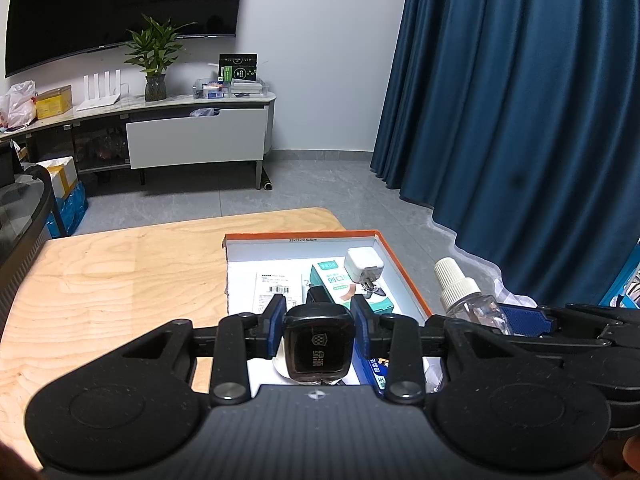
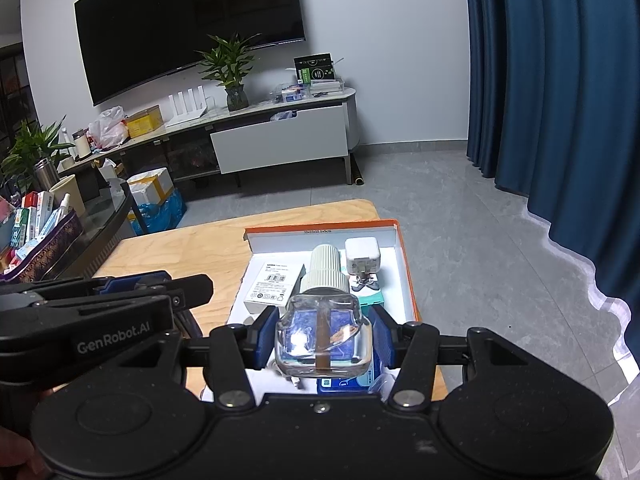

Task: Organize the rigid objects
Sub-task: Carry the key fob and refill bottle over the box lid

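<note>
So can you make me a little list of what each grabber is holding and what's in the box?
left gripper: shut on black device
right gripper: shut on clear bottle, white ribbed cap
box: orange rim, white inside, open, on wooden table
in box: white charger, teal carton, white labelled carton

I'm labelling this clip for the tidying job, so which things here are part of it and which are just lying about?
Part of the job:
left gripper shut on the black device
right gripper shut on the clear bottle
orange-rimmed box
white charger
teal carton
white labelled box

Just lying about:
potted plant
television
blue curtain
router
</note>
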The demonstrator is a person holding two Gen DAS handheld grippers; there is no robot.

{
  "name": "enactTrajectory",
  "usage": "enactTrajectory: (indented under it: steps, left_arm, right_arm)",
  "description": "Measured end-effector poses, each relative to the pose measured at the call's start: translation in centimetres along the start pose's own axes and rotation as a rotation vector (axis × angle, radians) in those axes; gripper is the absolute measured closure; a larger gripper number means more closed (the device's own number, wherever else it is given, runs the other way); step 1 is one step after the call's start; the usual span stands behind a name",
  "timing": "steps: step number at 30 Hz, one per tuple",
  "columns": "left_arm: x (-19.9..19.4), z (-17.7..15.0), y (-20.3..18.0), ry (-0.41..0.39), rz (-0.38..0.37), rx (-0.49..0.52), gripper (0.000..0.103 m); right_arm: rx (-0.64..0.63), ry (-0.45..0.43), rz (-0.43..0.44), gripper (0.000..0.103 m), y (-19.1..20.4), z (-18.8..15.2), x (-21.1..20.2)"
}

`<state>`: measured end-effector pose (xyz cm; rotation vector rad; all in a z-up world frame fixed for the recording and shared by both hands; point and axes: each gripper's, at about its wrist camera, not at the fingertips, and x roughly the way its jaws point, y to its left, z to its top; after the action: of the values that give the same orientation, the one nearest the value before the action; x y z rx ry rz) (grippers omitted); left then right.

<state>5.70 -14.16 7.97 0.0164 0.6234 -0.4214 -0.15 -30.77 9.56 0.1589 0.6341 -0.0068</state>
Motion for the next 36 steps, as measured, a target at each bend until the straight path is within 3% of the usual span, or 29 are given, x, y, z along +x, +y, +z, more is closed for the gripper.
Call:
enactTrajectory:
  steps: [36]
  left_arm:
    - [0.6,-0.4,0.4,0.012,-0.014,-0.012,0.067]
  right_arm:
    - [0.009,0.027,-0.003,0.043,-0.5,-1.2,0.7]
